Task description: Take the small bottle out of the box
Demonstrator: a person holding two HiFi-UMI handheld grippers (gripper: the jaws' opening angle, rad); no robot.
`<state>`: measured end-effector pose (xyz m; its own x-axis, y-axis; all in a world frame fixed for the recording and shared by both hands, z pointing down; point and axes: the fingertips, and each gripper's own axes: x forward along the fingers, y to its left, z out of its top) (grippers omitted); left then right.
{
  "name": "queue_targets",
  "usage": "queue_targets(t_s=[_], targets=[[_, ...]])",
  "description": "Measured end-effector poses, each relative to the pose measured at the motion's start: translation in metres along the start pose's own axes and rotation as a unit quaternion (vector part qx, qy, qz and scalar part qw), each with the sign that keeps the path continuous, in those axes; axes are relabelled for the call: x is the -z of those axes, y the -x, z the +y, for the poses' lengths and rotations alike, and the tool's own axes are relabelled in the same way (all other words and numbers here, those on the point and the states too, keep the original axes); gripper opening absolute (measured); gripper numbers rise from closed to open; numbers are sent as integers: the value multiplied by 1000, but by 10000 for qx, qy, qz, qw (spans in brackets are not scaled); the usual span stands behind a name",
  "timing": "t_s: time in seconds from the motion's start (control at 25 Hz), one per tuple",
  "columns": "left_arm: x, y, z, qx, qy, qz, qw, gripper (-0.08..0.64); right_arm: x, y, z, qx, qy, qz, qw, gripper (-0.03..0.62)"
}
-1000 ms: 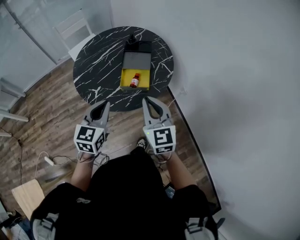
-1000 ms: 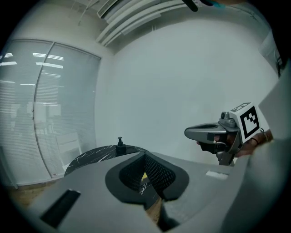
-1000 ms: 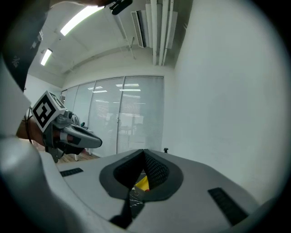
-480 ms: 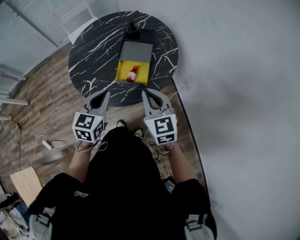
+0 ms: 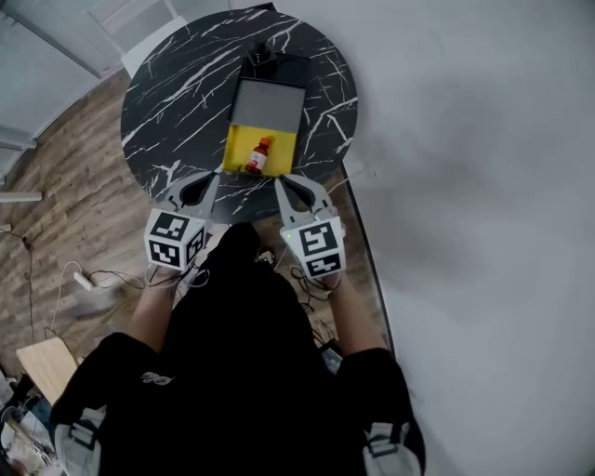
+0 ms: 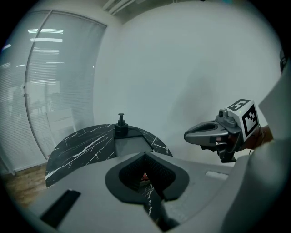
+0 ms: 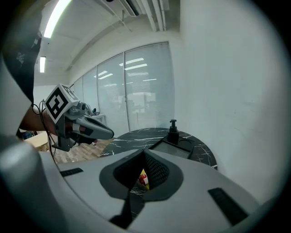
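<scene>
A small red bottle (image 5: 257,156) with a white label lies in the yellow near end of an open box (image 5: 235,149) on a round black marble table (image 5: 172,102). Both grippers hover over the table's near edge, short of the box. My left gripper (image 5: 210,177) is shut and empty, left of the box's near corner. My right gripper (image 5: 281,180) is also shut and empty, just in front of the box. In the left gripper view the closed jaws (image 6: 146,155) frame a sliver of the bottle (image 6: 144,176). The right gripper view shows the bottle (image 7: 144,179) through its own loop.
A grey panel (image 5: 267,104) covers the box's far half. A black pump dispenser (image 5: 263,51) stands behind it. A white wall runs along the right. A white chair (image 5: 130,14) stands beyond the table, and cables (image 5: 84,279) lie on the wood floor.
The person has stepped closer to the table. Both grippers have moved forward from over the floor to the table's near edge, still shut and side by side.
</scene>
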<state>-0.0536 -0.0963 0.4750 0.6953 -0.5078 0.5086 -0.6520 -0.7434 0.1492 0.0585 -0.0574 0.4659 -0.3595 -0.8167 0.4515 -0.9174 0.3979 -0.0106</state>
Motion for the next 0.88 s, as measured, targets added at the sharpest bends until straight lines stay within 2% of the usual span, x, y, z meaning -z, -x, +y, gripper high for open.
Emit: queue_targets(t_s=[0.16,0.32,0.44,0.64,0.88], targets=[[0,-29,21,171,59,225,9996,-2,6,-33,-11,-116,11,391,9992,-3],[17,-56,28,475,84,782,9958,-2,20,-59,-18,-202,-120,752,9969,-4],[25,-73,32,739,98,1048,9917,-2,28,-72,-23,-192,-221,980,9948,-3],[34,-97,35,983,84,1337,9861,-2,40,-85,-32,-130,-380,1148,9926,-3],[45,-127,31,991,92,1733,9798,-2,51,-98,-45,-319,-484,1207,9910,-5]])
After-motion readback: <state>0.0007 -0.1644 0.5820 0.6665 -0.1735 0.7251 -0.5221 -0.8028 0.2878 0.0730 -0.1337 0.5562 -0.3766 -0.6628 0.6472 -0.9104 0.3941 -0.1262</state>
